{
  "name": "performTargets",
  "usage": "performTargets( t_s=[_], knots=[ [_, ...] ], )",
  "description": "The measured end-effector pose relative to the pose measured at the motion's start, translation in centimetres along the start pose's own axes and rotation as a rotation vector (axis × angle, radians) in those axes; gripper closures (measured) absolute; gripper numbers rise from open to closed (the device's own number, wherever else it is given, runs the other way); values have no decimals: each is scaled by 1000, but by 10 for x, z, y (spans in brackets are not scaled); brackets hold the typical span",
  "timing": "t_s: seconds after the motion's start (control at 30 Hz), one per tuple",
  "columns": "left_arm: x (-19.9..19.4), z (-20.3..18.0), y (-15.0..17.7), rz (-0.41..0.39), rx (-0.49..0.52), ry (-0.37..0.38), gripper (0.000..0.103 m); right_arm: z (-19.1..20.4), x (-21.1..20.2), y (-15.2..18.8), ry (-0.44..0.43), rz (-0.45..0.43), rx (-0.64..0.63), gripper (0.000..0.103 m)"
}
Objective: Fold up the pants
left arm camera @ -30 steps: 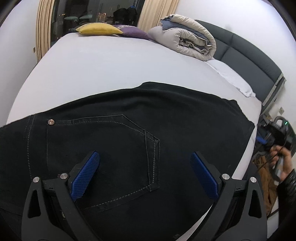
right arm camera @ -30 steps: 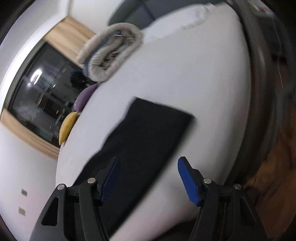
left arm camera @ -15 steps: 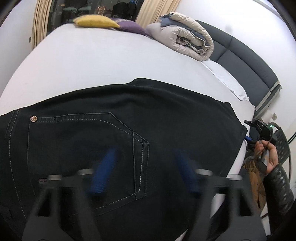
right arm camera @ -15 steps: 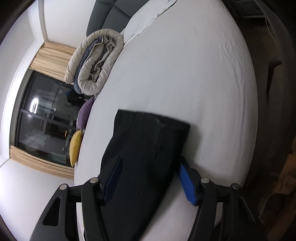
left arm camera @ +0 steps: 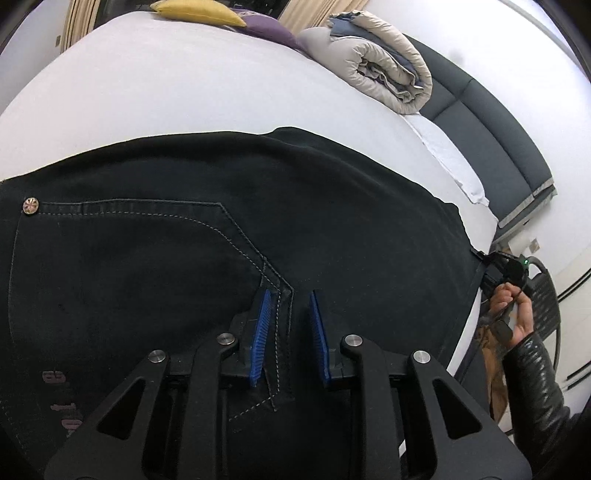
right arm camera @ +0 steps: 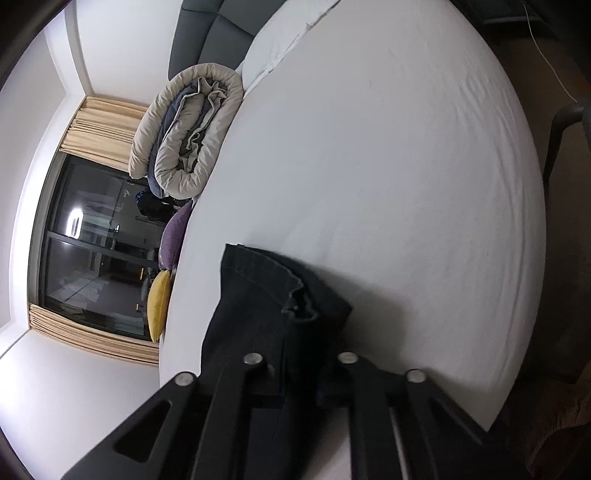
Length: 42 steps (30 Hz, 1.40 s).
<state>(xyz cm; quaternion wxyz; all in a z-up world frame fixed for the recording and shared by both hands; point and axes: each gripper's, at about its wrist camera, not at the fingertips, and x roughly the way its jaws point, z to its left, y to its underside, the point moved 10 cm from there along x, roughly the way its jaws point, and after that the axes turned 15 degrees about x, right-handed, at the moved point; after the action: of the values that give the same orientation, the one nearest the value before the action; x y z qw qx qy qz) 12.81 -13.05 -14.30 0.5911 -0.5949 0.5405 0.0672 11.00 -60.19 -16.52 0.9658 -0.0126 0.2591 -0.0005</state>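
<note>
Left wrist view: black denim pants [left arm camera: 258,229] lie flat across the near part of the white bed [left arm camera: 166,85]. The left gripper [left arm camera: 288,332] is closing, its blue pads [left arm camera: 260,332] gathering fabric at the back pocket's corner. At far right, the right gripper [left arm camera: 498,267], jaws closing, pinches the pants' leg hem [right arm camera: 288,291].

White-sheeted bed [left arm camera: 177,92] — bearing dark pants [left arm camera: 184,240], rolled duvet [left arm camera: 384,74], yellow cushion [left arm camera: 195,13], purple cushion [left arm camera: 273,31].
</note>
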Motion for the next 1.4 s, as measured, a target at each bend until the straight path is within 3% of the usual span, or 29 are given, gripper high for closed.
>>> performTargets(
  t_s=[0.13, 0.3, 0.43, 0.57, 0.63, 0.77, 0.83, 0.87, 0.93, 0.97, 1.0, 1.07, 1.2, 1.4],
  knots=[
    [1, 0, 2, -6, -3, 5, 82, -4, -8, -2, -14, -2, -11, 95],
    [1, 0, 0, -8, -9, 10, 82, 1, -20, -2, 31, -32, -67, 95],
    [0, 7, 4, -12, -16, 14, 82, 32, -33, 19, 85, -57, -256, 95],
    [-4, 10, 3, -24, -34, 15, 82, 94, -41, 107, 130, -44, -699, 95],
    [-7, 13, 3, -33, -60, 28, 82, 113, -40, 185, 149, -15, -1005, 95],
    [-14, 19, 1, -34, -119, 62, 82, 85, -27, 319, 213, 45, -1538, 95],
    [-16, 13, -1, -34, -148, 106, 81, 58, -11, 351, 275, 61, -1672, 95],
    [-18, 12, -2, -36, -160, 126, 79, 47, -5, 356, 312, 42, -1705, 95],
    [-21, 10, -7, -51, -193, 172, 61, 44, -5, 356, 316, 20, -1692, 95],
    [-22, 8, -12, -66, -212, 203, 41, 45, -7, 355, 312, 17, -1677, 95],
    [-24, 5, -16, -83, -224, 223, 30, 47, -10, 354, 309, 9, -1671, 95],
    [-25, -2, -27, -100, -240, 260, 24, 48, -14, 356, 311, -8, -1688, 95],
    [-24, -15, -45, -87, -285, 357, 23, 53, -32, 369, 288, -53, -1731, 95],
    [-18, -24, -61, -37, -311, 404, 23, 65, -59, 425, 196, -47, -1786, 95]
  ],
)
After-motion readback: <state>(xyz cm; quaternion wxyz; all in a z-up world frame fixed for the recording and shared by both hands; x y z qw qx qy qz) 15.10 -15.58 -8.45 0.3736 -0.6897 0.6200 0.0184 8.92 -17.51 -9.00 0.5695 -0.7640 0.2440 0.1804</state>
